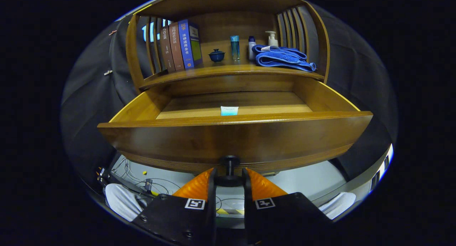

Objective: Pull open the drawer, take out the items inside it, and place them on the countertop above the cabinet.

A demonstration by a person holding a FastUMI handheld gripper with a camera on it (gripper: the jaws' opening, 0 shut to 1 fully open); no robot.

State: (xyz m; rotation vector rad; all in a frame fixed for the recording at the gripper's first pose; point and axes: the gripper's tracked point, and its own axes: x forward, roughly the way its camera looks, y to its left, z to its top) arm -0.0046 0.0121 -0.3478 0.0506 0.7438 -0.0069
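The wooden drawer (235, 135) stands pulled far out of the cabinet toward me. Its dark round knob (229, 167) sits between my fingers, and my gripper (229, 175) is shut on it. Inside the drawer, a small light blue and white packet (229, 110) lies on the drawer floor near the front wall, about in the middle. Above the drawer runs the countertop (228, 72), with a wooden shelf frame around it.
On the countertop stand three books (180, 45) at the left, a dark blue lidded cup (216, 55), a blue bottle (234, 47), two pump bottles (272, 38) and a folded blue towel (283, 58) at the right. Cables (142, 178) lie on the floor below.
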